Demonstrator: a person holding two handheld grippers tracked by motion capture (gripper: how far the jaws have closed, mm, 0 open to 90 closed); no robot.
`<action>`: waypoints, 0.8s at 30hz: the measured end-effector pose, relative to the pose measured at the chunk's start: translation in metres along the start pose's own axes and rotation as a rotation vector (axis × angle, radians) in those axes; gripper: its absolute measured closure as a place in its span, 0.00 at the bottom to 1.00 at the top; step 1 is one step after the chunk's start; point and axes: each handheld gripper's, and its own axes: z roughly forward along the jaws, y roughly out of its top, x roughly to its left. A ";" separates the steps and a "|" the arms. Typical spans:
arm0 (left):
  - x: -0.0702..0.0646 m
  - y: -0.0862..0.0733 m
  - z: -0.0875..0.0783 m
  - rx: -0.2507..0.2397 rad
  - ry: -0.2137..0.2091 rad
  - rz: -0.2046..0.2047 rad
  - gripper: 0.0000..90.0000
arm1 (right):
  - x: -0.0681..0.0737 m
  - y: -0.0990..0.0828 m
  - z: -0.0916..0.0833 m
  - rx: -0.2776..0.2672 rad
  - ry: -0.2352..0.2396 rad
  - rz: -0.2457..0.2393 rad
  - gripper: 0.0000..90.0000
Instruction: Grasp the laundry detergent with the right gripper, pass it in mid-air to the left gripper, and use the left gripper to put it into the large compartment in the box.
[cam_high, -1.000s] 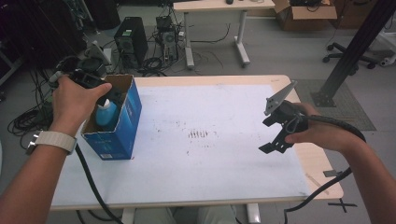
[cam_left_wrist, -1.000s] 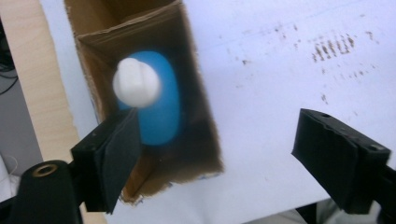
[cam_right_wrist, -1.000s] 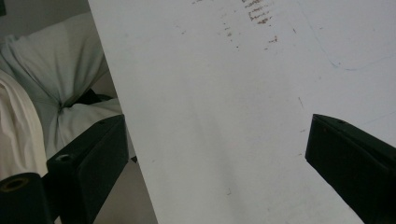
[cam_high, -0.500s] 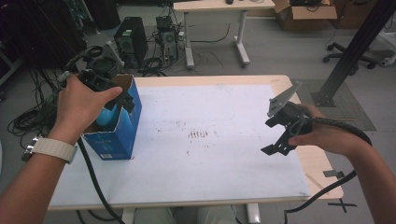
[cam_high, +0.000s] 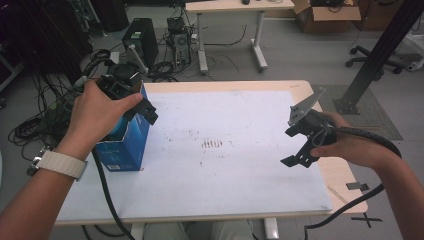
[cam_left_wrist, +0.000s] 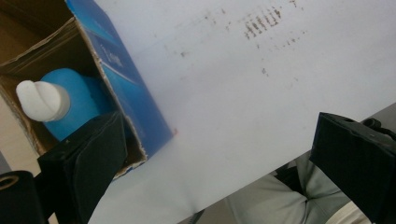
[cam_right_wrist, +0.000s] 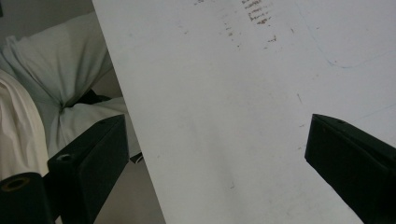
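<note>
At the lower left of the high view, the person's left forearm rises from the bottom edge, with a pale watch strap (cam_high: 59, 164) on the wrist. The left hand (cam_high: 97, 116) carries the left gripper (cam_high: 141, 106), which sits at the upper left of the frame, just above the open top of the blue box (cam_high: 125, 146). Its fingers have just been opening and now stand wide apart with nothing between them; in the left gripper view one finger (cam_left_wrist: 84, 163) lies at the lower left and the other at the lower right.

The blue box stands upright near the left edge of the counter (cam_high: 240, 190). In the left gripper view the blue bottle (cam_left_wrist: 74, 102) with its white cap (cam_left_wrist: 39, 100) stands inside the box (cam_left_wrist: 135, 100), at the left of the frame.

At the right of the high view, the right hand (cam_high: 350, 145) holds the right gripper (cam_high: 300, 147) above the right part of the counter, well apart from the box. Its fingers (cam_right_wrist: 88, 158) are also spread wide, with only bare counter (cam_right_wrist: 224, 116) between them.

In the middle of the counter lies a patch of dark marks (cam_high: 212, 144). Beyond the far edge, at the top of the frame, a second table (cam_high: 235, 6) stands on the floor.
</note>
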 end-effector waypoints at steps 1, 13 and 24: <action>-0.002 0.000 0.000 -0.002 -0.003 0.005 0.05 | 0.000 0.000 0.000 0.000 0.001 0.001 0.07; -0.028 0.008 -0.004 -0.008 -0.034 0.093 0.04 | 0.000 0.004 -0.002 -0.002 0.001 0.000 0.07; -0.044 0.012 0.003 0.013 -0.070 0.166 0.05 | -0.001 0.003 0.000 0.002 0.007 0.011 0.07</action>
